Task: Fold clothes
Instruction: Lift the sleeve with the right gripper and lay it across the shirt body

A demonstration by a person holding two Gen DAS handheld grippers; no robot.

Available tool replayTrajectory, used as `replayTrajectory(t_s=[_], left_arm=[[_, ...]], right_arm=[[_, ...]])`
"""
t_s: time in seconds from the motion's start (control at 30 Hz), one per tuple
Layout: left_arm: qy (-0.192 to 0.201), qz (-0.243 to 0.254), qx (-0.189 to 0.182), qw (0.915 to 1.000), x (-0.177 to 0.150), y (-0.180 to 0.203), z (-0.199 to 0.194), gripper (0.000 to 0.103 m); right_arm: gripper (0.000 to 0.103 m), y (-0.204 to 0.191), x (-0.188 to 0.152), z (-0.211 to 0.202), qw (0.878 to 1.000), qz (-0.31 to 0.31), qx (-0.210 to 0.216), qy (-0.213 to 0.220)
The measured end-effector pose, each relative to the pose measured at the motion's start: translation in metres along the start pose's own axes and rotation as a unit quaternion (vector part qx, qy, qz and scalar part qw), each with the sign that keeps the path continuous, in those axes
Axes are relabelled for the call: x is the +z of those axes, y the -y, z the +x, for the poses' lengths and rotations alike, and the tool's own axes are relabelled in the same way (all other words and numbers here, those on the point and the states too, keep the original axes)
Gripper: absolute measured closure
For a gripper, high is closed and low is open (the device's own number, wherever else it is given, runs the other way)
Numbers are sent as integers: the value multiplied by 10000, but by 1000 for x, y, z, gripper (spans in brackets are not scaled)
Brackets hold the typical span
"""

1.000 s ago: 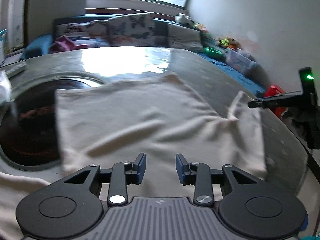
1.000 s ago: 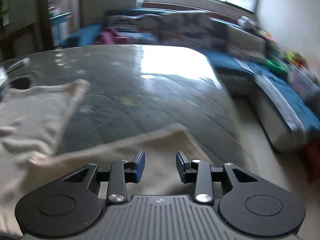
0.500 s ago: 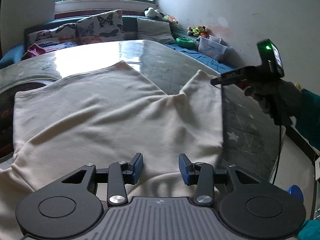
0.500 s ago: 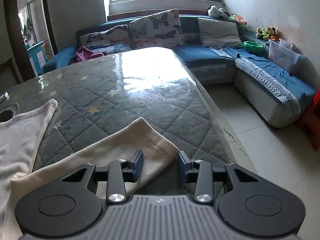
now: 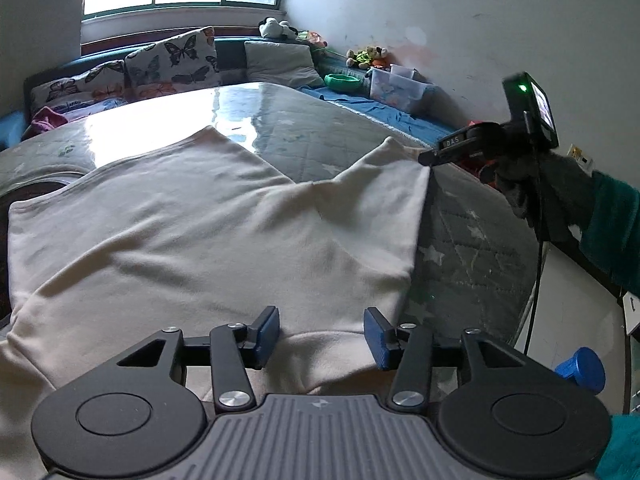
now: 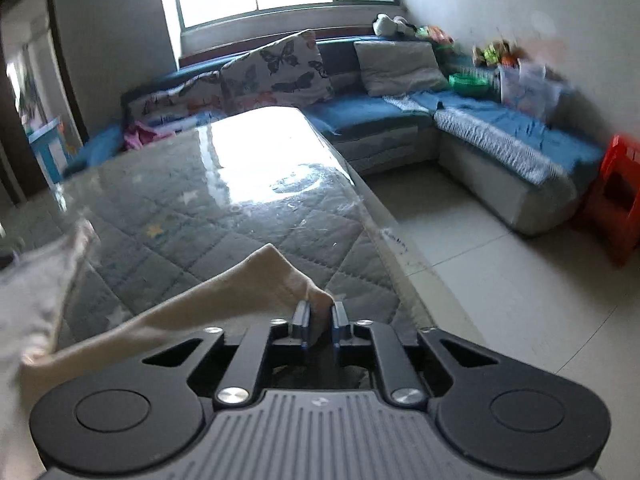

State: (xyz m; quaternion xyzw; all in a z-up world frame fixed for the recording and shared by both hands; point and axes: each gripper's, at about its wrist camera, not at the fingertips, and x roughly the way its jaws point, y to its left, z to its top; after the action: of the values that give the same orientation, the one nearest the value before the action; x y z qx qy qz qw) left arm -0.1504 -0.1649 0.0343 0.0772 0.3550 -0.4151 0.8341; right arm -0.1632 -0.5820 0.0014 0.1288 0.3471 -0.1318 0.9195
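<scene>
Cream garment (image 5: 208, 232) lies spread flat on the quilted table (image 5: 472, 248), filling the left-wrist view from 9 to 2 o'clock. Right gripper (image 6: 319, 320) has just been closing and is now pinching the sleeve end (image 6: 288, 280) near the table's right edge; the cloth bunches between the blue pads. Left gripper (image 5: 320, 334) has just been opening: jaws spread over the near hem, cloth under them, nothing pinched. In my view the step is a sleeve fold. Check the bite holds both layers, then lift only enough to clear the table and carry the sleeve toward 9 o'clock across the body. Left should pin or grab the hem first so the body doesn't drag.
</scene>
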Motion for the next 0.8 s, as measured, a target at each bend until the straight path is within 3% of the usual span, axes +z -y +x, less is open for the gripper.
replayTrajectory(t_s=[0.17,0.27,0.43,0.6,0.8], left_arm=[[105,5,-4,9999,10,4,4,53],[80,21,-14,10000,12,11,11,53],[117,77,-160,9998,14,21,21,53],[93,160,-290,9994,15,30,32,53],[166,67,-323,9993,13,28,26,50]], right_arm=[[86,-1,-4,0,9999,48,82,57],[97,-2,-4,0,9999,63,102,90],[99,-1,4,-21,9990,91,266,360],[99,-13,18,-56,9960,-79,589,664],[99,-52,38,-107,9850,-556,1280,1014]])
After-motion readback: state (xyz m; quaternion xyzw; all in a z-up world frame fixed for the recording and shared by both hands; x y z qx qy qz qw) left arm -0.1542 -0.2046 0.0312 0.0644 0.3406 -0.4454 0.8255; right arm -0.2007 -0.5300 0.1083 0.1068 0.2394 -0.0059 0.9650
